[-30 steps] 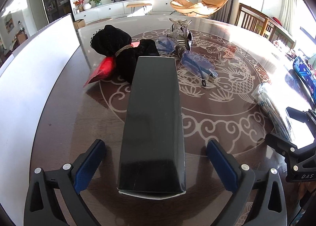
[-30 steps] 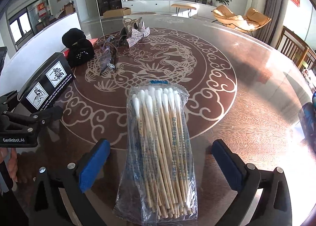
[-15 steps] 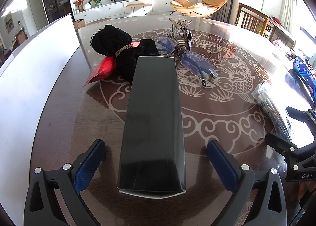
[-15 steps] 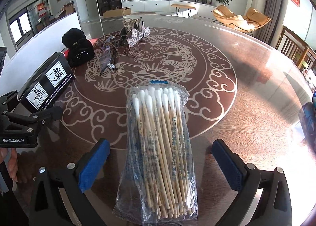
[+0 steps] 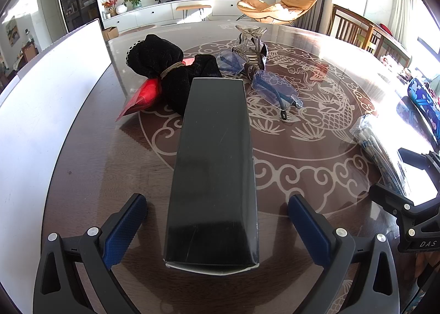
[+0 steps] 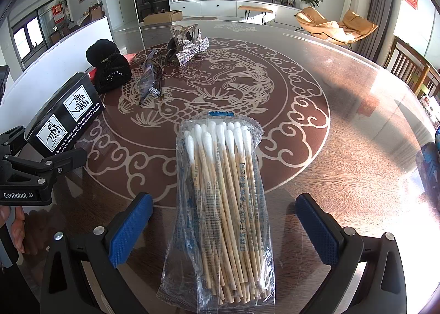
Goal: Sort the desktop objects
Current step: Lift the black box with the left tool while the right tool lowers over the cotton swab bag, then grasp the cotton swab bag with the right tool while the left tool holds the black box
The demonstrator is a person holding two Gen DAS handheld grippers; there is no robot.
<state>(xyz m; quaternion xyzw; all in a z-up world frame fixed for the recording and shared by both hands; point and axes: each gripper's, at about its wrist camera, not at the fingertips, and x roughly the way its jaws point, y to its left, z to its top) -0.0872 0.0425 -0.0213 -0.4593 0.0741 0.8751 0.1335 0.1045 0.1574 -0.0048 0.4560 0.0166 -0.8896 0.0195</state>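
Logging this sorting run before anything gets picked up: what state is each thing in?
Left gripper: open, straddling the black box.
Right gripper: open, straddling the cotton swab pack.
Cotton swab pack: sealed, flat.
Black pouch: tied shut.
Glasses: folded.

On the round table (image 5: pixel 316 182) there is one long black box (image 5: pixel 214 171), one black cloth bag (image 5: pixel 167 66), one red packet (image 5: pixel 143 95), one pair of glasses (image 6: pixel 150 80), one sparkly hair clip (image 6: pixel 189 46) and one pack of cotton swabs (image 6: pixel 222 204) (too many sticks to count).
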